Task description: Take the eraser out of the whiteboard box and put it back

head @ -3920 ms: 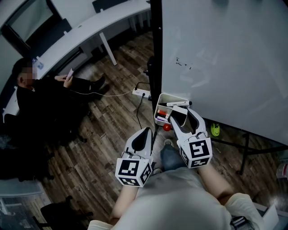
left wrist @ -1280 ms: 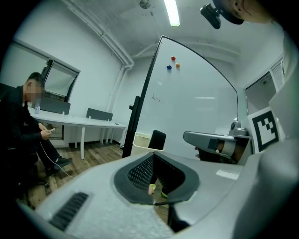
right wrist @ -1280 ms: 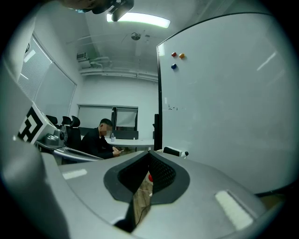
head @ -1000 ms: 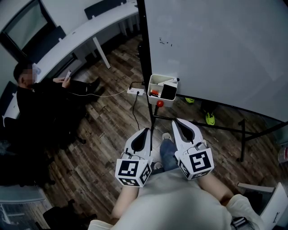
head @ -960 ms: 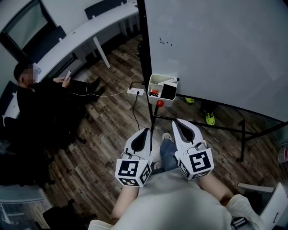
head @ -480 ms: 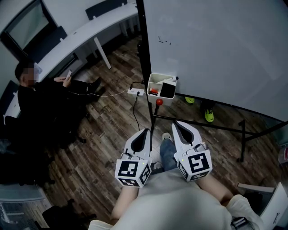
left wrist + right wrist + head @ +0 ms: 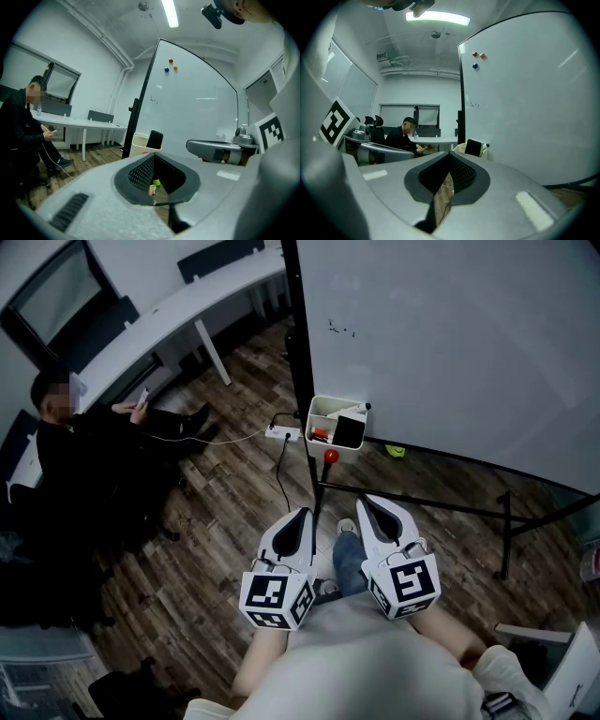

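The white whiteboard box hangs at the lower left corner of the whiteboard. The black eraser stands upright in its right side, beside a marker and a red item. My left gripper and right gripper are both shut and empty, held side by side well short of the box, over the wooden floor. In the left gripper view the box and the eraser show ahead, beyond the left gripper. The right gripper view shows the eraser beyond the right gripper.
A seated person with a phone is at the left, near a long white desk. A power strip and its cable lie on the floor. The board's black stand legs and a red knob are between me and the board.
Since the earliest frame my right gripper has pulled back from the box and shut, and the eraser stands in the box. Over the last second both grippers have barely moved.
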### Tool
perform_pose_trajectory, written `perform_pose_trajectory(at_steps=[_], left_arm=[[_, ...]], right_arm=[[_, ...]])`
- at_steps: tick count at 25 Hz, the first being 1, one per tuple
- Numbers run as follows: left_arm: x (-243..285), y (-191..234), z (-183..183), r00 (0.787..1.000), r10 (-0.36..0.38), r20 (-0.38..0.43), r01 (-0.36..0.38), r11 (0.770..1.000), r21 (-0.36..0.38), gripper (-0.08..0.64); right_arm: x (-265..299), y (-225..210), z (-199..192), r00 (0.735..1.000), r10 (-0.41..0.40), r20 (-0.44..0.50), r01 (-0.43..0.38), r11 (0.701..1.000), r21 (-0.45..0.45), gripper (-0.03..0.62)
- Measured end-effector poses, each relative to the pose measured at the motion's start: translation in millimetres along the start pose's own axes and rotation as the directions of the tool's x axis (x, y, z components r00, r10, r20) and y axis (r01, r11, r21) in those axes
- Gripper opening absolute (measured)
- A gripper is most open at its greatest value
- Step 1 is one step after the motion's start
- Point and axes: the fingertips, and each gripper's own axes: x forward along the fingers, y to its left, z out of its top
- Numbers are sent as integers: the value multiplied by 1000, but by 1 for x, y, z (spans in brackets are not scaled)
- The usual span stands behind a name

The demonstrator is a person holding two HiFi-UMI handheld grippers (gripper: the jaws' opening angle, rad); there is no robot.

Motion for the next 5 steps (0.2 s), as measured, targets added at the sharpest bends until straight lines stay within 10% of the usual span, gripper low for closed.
perform_pose_trajectory(at_steps=[5], left_arm=[[2,1,2,1000,-2,4,2,1000,-1,5]], right_arm=[[1,-2,1,1000,-6,-1,6,1000,-1,5]])
